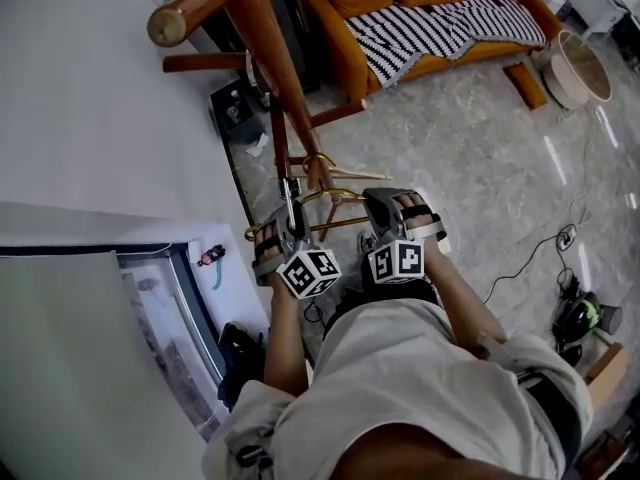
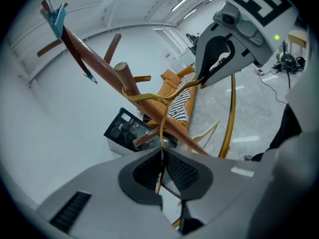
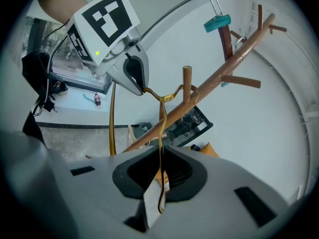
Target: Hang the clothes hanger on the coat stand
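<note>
A gold wire hanger (image 1: 335,196) is held level between both grippers beside the brown wooden coat stand (image 1: 272,58). My left gripper (image 1: 290,226) is shut on the hanger's left shoulder, and the wire (image 2: 160,133) runs up from between its jaws. My right gripper (image 1: 388,211) is shut on the right shoulder, where the wire (image 3: 161,133) shows between its jaws. The hanger's hook (image 2: 138,97) curls around an upright peg (image 2: 124,76) of the stand. From the right gripper view the hook (image 3: 174,92) sits at that peg (image 3: 187,83).
A pale wooden hanger (image 1: 358,175) hangs low on the stand. A teal clip (image 3: 217,23) is near the stand's top. A black box (image 1: 238,110) stands at its base. An orange sofa (image 1: 345,53) with a striped blanket lies behind, and cables (image 1: 540,250) lie on the floor at right.
</note>
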`<state>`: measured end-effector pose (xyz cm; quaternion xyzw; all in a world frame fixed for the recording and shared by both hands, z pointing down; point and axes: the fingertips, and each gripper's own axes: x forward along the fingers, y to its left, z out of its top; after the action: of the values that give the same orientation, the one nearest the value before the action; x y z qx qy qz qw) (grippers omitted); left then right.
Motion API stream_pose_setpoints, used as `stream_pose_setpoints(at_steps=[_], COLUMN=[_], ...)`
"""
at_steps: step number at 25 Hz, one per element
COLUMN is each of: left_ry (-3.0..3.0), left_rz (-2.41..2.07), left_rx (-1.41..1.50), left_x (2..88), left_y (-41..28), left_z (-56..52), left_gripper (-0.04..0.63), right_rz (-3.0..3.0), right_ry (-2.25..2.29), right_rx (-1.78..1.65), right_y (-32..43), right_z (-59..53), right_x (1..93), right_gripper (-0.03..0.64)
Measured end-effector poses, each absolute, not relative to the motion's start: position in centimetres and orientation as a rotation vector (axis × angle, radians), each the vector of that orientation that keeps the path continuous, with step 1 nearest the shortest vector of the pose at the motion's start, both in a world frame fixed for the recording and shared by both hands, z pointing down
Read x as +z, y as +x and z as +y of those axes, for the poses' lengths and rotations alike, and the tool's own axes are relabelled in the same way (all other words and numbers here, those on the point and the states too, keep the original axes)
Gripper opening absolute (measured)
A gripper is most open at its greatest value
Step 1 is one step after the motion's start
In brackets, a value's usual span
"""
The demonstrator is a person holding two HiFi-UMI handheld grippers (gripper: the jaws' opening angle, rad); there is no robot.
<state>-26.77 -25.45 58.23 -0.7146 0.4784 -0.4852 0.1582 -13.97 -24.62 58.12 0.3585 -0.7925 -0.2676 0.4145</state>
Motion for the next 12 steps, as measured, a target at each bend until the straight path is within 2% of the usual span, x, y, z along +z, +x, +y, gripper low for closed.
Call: stream_pose_setpoints(at_steps=[12], left_ry=[-2.065], left_rz=[1.339], left_rx=[-1.369], left_x=[58.7], left_y=[-26.3], left_z=[-27.7], left_gripper=[0.034], right_rz=[-1.972], right_ry=[0.89], right_rx=[-0.632], right_y=[-14.1], right_z=[-26.4], right_x=[58.7], right_gripper=[0.018])
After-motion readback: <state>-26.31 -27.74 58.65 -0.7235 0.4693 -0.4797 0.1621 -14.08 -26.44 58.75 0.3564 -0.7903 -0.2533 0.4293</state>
